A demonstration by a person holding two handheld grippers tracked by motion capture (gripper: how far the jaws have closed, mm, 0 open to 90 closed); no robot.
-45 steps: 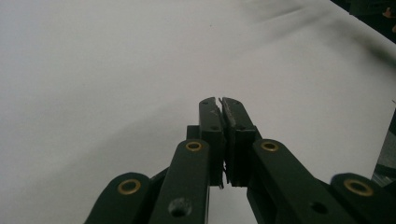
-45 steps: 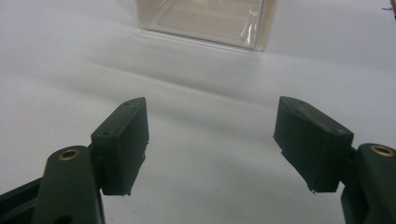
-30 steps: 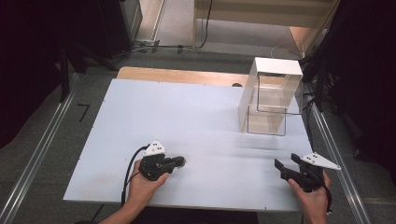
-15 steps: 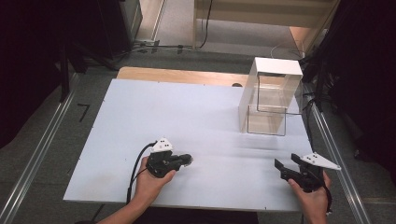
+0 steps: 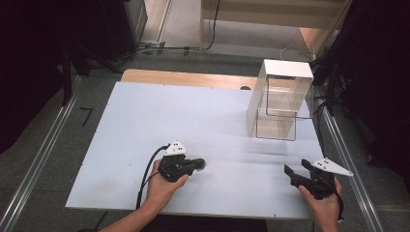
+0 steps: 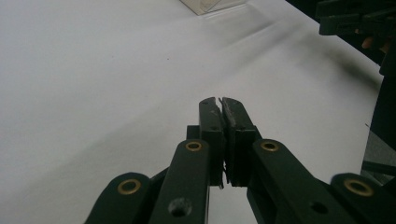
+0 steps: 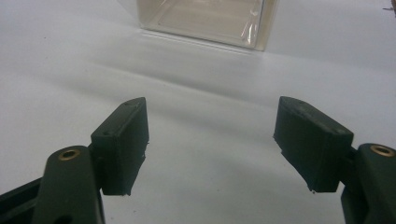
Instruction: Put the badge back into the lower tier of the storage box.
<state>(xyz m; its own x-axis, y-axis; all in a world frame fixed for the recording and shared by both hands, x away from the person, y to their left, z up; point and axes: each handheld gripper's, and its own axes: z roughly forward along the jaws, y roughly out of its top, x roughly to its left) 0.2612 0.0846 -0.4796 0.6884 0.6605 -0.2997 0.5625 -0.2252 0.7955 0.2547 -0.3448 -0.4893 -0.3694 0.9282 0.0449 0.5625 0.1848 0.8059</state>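
Observation:
My left gripper (image 5: 201, 164) lies low over the near middle of the white table (image 5: 159, 116), held by a hand and pointing right. In the left gripper view its jaws (image 6: 220, 105) are pressed together with nothing between them. My right gripper (image 5: 296, 169) hovers near the table's front right corner and points left and away. Its jaws stand wide open and empty in the right gripper view (image 7: 210, 137). A clear plastic box (image 5: 275, 104) with a white top and side stands upright at the back right; its lower edge (image 7: 210, 21) lies ahead of the right gripper.
The right gripper (image 6: 355, 18) appears far off in the left gripper view, with a corner of the clear box (image 6: 208, 4) at the top. Metal rails (image 5: 43, 150) run along both sides of the table. A wooden board (image 5: 183, 77) lies behind its far edge.
The left hand and its gripper have slid a little to the right along the table's front. The right gripper and the box have stayed put.

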